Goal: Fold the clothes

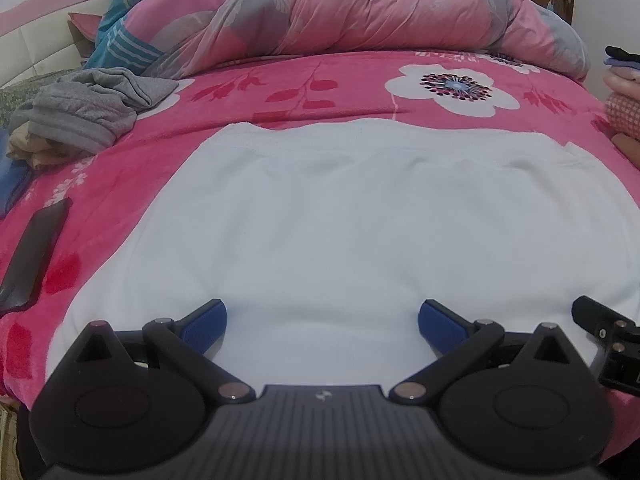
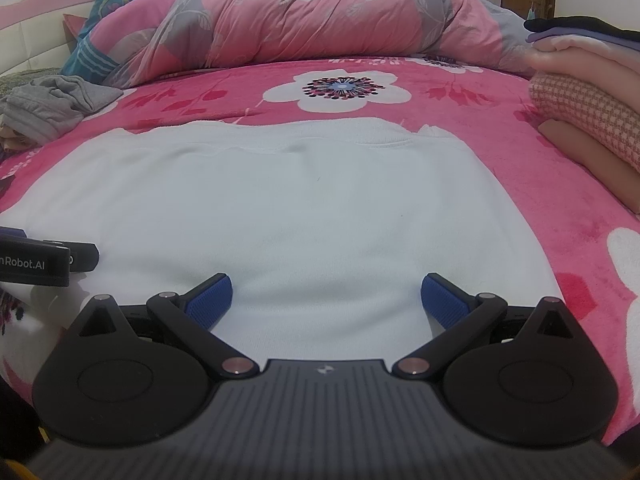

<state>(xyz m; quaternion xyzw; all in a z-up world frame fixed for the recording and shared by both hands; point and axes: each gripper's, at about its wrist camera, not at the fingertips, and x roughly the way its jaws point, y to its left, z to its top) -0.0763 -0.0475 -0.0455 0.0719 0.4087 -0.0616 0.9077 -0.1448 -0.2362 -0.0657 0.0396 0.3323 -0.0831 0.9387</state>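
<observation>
A white garment (image 1: 340,216) lies spread flat on the pink flowered bed cover (image 1: 132,168), its ribbed hem at the far side. My left gripper (image 1: 322,326) hovers open over the garment's near edge, blue pads wide apart with nothing between them. In the right wrist view the same white garment (image 2: 280,208) fills the middle, and my right gripper (image 2: 326,300) is open above its near edge too. The right gripper's black body (image 1: 608,340) shows at the lower right of the left wrist view; the left gripper's body (image 2: 40,264) shows at the left of the right wrist view.
A crumpled grey garment (image 1: 88,108) lies at the far left on other clothes. A dark phone (image 1: 34,256) rests on the cover at the left. A rolled pink quilt (image 1: 360,12) runs across the back. A stack of folded clothes (image 2: 588,96) sits at the right.
</observation>
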